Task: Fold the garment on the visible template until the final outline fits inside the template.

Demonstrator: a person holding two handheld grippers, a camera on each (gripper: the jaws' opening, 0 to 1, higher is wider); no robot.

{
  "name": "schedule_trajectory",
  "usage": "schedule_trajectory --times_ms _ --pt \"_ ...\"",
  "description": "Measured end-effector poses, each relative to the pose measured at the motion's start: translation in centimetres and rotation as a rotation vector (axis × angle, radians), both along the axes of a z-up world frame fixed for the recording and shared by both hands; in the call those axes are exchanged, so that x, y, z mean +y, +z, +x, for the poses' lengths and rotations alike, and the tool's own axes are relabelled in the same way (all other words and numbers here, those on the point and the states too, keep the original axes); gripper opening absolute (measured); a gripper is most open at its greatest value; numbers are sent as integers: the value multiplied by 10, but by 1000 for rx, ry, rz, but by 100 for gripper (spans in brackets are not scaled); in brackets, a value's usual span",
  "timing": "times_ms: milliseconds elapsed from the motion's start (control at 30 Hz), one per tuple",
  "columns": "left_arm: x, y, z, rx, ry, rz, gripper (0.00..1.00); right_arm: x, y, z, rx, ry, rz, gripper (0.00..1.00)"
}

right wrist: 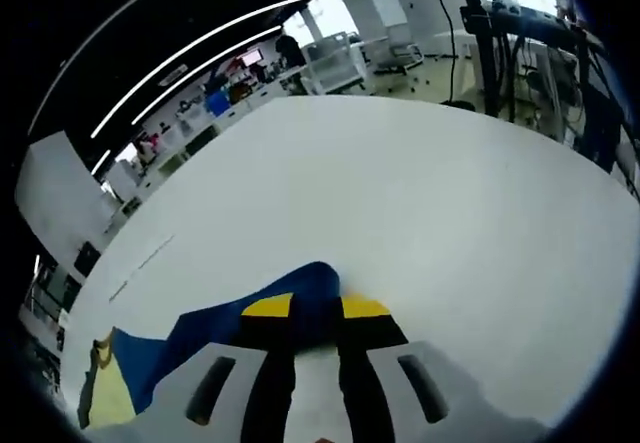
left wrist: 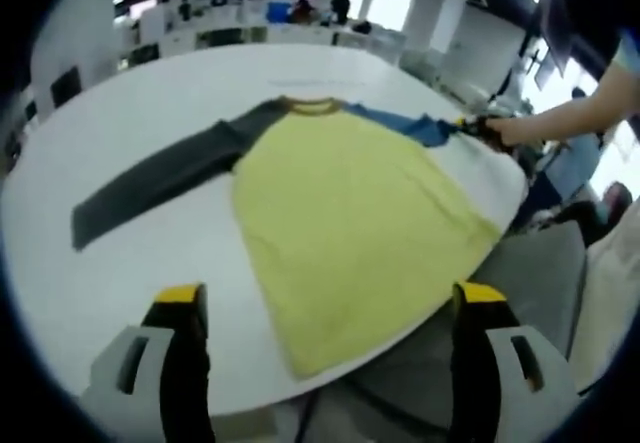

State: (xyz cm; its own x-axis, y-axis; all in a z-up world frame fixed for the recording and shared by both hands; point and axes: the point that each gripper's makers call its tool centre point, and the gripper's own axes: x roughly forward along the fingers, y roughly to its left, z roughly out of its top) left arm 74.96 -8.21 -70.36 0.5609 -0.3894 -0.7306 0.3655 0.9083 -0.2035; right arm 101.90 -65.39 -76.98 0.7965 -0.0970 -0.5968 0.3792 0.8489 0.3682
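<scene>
A yellow shirt (left wrist: 340,213) with a mustard collar (left wrist: 312,106) lies flat on the white round table (left wrist: 120,263). Its dark grey sleeve (left wrist: 160,178) stretches out to the left, and its hem reaches the table's near edge. My left gripper (left wrist: 330,298) hovers open in front of the hem, jaws wide apart and holding nothing. The blue sleeve (left wrist: 415,123) runs to the far right, where a person's hand (left wrist: 520,128) holds my right gripper (left wrist: 483,125). In the right gripper view, that gripper (right wrist: 318,313) is shut on the blue sleeve's (right wrist: 300,285) end; the yellow body (right wrist: 108,403) shows at lower left.
Grey chairs (left wrist: 545,263) stand close to the table's near right edge. Desks and people fill the office beyond the far rim (left wrist: 300,23). Black stands and cables (right wrist: 520,43) rise past the table's far right side. Bare white tabletop (right wrist: 400,193) spreads ahead of the right gripper.
</scene>
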Motion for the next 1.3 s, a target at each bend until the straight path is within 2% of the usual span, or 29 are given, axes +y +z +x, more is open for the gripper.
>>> schedule_trajectory --times_ms 33,67,200,367,700,767,967,1033,1100,1167,1300 --pt "-1 0 0 2 1 0 98 -3 0 -1 2 -4 -13 3" --pt "-1 0 0 3 2 -1 98 -4 0 0 1 -6 -18 2" --pt "-6 -3 -1 15 -1 -3 98 -8 -4 1 12 8 -22 2" --pt "-10 -3 0 17 -9 -5 98 -15 -7 6 10 13 31 1" --pt "-18 -4 1 11 -29 -9 97 -19 13 -7 6 83 102 1" --pt "-19 -4 1 11 -31 -11 97 -22 12 -11 4 96 120 1" --pt "-23 -4 -2 11 -42 -11 96 -13 28 -23 47 199 241 1" --pt "-24 -4 -2 8 -43 -12 96 -23 28 -26 62 232 229 1" --pt "-26 -3 -2 7 -45 -14 96 -15 36 -32 96 290 232 1" --pt "-28 -3 -3 8 -50 -11 96 -19 35 -34 116 327 210 1" --pt "-31 -3 -5 9 -58 -11 95 -17 51 -44 162 398 186 1"
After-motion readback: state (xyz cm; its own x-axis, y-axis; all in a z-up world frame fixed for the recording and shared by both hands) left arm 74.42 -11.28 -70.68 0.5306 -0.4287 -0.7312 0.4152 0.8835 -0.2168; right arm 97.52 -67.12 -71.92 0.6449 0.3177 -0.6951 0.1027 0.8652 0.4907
